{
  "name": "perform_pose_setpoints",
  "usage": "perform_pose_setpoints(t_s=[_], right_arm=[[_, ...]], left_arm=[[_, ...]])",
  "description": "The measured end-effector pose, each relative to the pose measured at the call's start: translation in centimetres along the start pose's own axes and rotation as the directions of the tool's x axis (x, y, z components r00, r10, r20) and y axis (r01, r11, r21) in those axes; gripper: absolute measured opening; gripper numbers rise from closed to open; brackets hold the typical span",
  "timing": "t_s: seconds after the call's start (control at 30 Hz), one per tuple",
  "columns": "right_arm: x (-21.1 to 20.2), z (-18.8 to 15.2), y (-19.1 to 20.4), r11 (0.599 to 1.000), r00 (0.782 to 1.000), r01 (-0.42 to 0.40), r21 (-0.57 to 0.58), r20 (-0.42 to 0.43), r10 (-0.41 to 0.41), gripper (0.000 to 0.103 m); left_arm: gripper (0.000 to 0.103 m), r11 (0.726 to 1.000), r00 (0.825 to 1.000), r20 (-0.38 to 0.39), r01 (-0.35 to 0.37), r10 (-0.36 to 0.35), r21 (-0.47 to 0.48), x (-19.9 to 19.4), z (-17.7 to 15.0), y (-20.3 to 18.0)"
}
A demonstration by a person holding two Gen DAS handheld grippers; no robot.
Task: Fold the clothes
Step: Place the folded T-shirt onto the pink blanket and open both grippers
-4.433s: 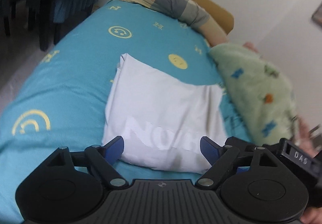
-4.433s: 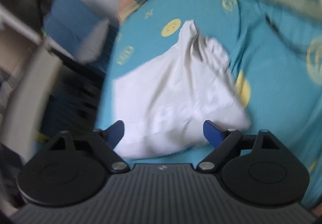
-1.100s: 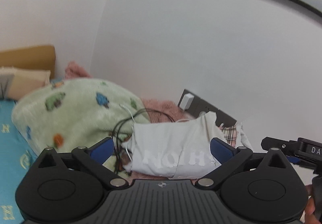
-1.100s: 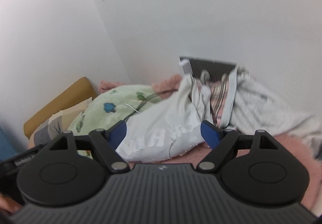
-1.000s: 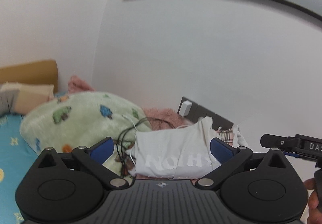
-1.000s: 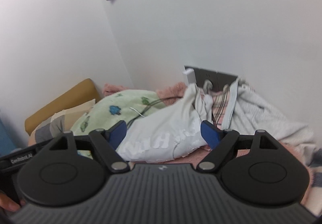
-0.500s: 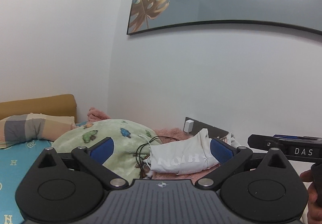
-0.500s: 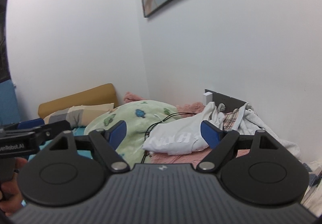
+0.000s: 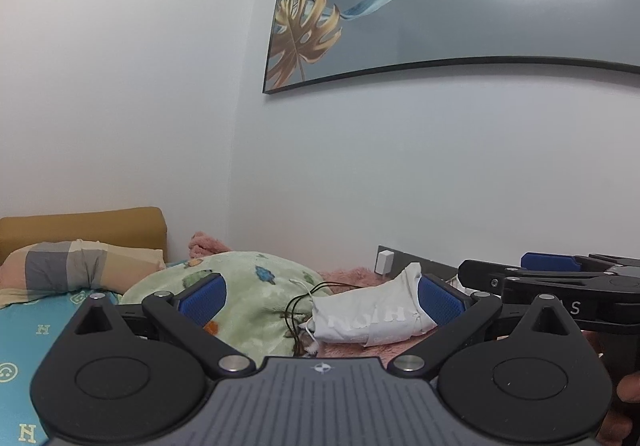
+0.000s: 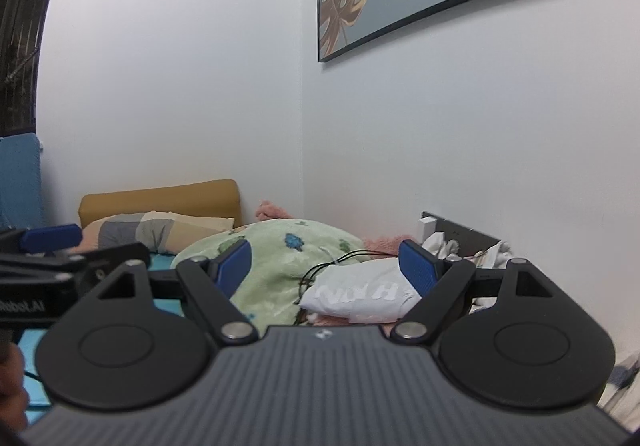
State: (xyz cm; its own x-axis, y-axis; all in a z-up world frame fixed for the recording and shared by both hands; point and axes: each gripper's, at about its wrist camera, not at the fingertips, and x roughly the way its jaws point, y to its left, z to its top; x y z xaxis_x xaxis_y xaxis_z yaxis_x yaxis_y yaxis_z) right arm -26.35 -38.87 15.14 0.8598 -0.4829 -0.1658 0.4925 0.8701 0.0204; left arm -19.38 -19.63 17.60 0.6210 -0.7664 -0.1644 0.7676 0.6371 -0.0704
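A folded white T-shirt [image 9: 368, 316] with pale lettering lies on a pink fleece blanket [image 9: 348, 274] at the bed's far side, against the wall. It shows in the right wrist view too, the T-shirt [image 10: 356, 294] resting beside black cables [image 10: 320, 274]. My left gripper [image 9: 322, 296] is open, well back from the shirt, with nothing between its blue pads. My right gripper [image 10: 326, 266] is open as well and holds nothing. Each gripper appears at the edge of the other's view, the right one [image 9: 552, 278] level with the left.
A green patterned blanket [image 9: 248, 294] is heaped left of the shirt. A striped pillow [image 9: 76, 266] and tan headboard [image 9: 80, 230] lie further left on the turquoise sheet [image 9: 28, 330]. More crumpled clothes [image 10: 472, 250] sit by a dark wall panel [image 10: 460, 230]. A framed picture [image 9: 440, 5] hangs above.
Both grippers have drawn back from the white T-shirt, which now looks smaller and farther off. It stays lying on the pink blanket. More wall and the picture have come into view.
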Motion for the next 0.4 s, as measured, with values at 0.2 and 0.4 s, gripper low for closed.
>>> perform_pose_setpoints(t_s=[0.2,0.4], right_arm=[[1.6,-0.7,0.9,0.999,0.999,0.021,-0.040,-0.026,-0.022,0.082],[1.7,-1.8,1.3,0.996,0.998,0.038,-0.078,-0.048,-0.042,0.082]], left_arm=[[0.103,0.999,0.999,-0.042,-0.031,0.030,-0.009,1.5,-1.7,0.7],[0.103,1.000,0.997,-0.067,-0.028,0.028,0.004,2.4,-2.4,0.7]])
